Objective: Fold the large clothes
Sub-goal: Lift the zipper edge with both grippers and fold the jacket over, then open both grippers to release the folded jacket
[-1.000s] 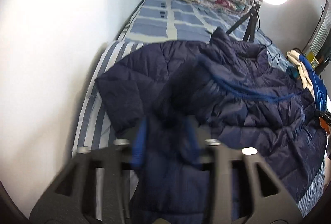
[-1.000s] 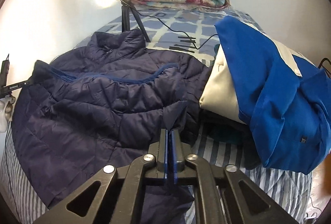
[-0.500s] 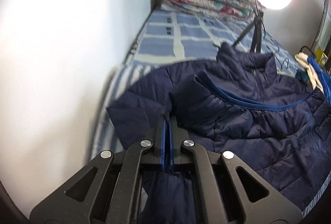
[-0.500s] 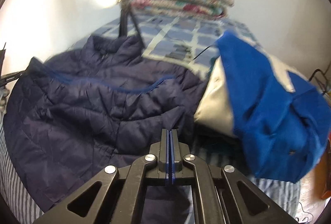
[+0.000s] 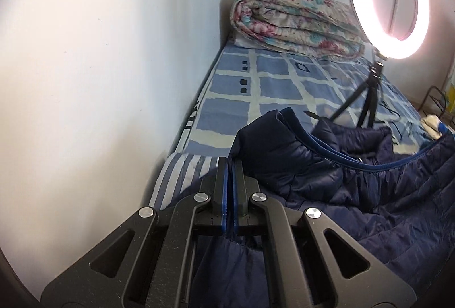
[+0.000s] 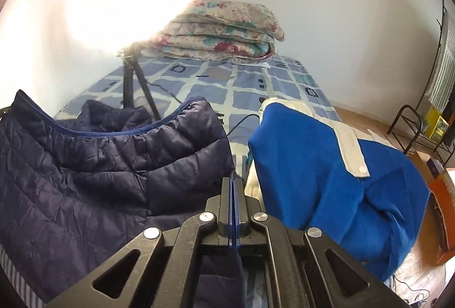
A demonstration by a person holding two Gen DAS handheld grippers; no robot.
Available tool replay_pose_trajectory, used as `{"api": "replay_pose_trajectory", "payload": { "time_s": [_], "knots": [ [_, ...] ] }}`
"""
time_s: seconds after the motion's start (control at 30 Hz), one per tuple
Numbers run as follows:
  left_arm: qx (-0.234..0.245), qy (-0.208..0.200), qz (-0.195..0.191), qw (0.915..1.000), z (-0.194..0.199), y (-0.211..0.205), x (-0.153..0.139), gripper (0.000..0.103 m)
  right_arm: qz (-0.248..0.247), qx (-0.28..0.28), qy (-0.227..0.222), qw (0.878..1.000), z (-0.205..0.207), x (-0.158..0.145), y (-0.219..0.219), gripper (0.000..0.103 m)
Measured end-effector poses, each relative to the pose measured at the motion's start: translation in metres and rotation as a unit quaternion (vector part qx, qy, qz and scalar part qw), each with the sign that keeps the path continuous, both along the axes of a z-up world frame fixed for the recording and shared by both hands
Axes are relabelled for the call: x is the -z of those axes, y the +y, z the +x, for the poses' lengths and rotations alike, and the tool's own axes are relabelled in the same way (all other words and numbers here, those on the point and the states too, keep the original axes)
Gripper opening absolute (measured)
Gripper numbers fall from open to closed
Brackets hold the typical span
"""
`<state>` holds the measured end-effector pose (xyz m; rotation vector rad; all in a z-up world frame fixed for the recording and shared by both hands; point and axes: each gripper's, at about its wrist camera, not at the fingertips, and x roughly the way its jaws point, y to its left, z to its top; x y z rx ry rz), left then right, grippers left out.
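The left gripper [image 5: 229, 163], low in the left wrist frame, is clamped on the hem of the navy quilted puffer jacket [image 5: 355, 194]. The right gripper [image 6: 235, 183] pinches the jacket's [image 6: 85, 174] opposite edge. The jacket fills each frame's lower half, lifted off the blue checked bed sheet [image 5: 273, 86].

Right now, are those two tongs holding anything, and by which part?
Both are shut on the navy puffer jacket: the left tongs and the right tongs each pinch a lifted edge of it.
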<state>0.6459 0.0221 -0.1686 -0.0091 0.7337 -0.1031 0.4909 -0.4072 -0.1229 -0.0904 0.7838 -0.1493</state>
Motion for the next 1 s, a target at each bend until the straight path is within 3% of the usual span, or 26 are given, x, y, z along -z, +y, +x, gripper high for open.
{"api": "replay_pose_trajectory", "payload": {
  "time_s": [0.23, 0.43, 0.67, 0.77, 0.8, 0.83, 0.9, 1.0],
  "knots": [
    [-0.035, 0.020, 0.014, 0.9991, 0.032, -0.011, 0.039, 0.000, -0.058, 0.019, 0.019, 0.998, 0.026, 0.024, 0.011, 0.000],
    [-0.050, 0.029, 0.048, 0.9972, 0.045, -0.027, 0.070, 0.000, -0.093, 0.032, 0.041, 0.994, 0.035, 0.048, 0.011, 0.000],
    [-0.069, 0.066, 0.088, 0.9915, 0.059, -0.035, 0.104, 0.003, -0.104, 0.036, 0.061, 0.992, 0.043, 0.066, 0.010, 0.000],
    [-0.079, 0.054, 0.084, 0.9919, 0.053, -0.032, 0.097, 0.031, -0.104, 0.035, 0.072, 0.991, 0.044, 0.069, 0.012, 0.000],
    [-0.082, 0.047, 0.083, 0.9921, 0.050, -0.030, 0.093, 0.047, -0.099, 0.038, 0.071, 0.992, 0.043, 0.067, 0.011, 0.000],
    [-0.083, 0.034, 0.078, 0.9929, 0.044, -0.028, 0.085, 0.053, -0.086, 0.040, 0.067, 0.993, 0.041, 0.063, 0.009, 0.004],
    [-0.077, 0.025, 0.066, 0.9945, 0.033, -0.027, 0.071, 0.053, -0.054, 0.034, 0.061, 0.996, 0.035, 0.054, 0.005, 0.022],
    [-0.036, 0.011, 0.046, 0.9982, 0.006, -0.034, 0.048, 0.053, -0.041, 0.022, 0.042, 0.998, 0.013, 0.037, 0.007, 0.027]
  ]
}}
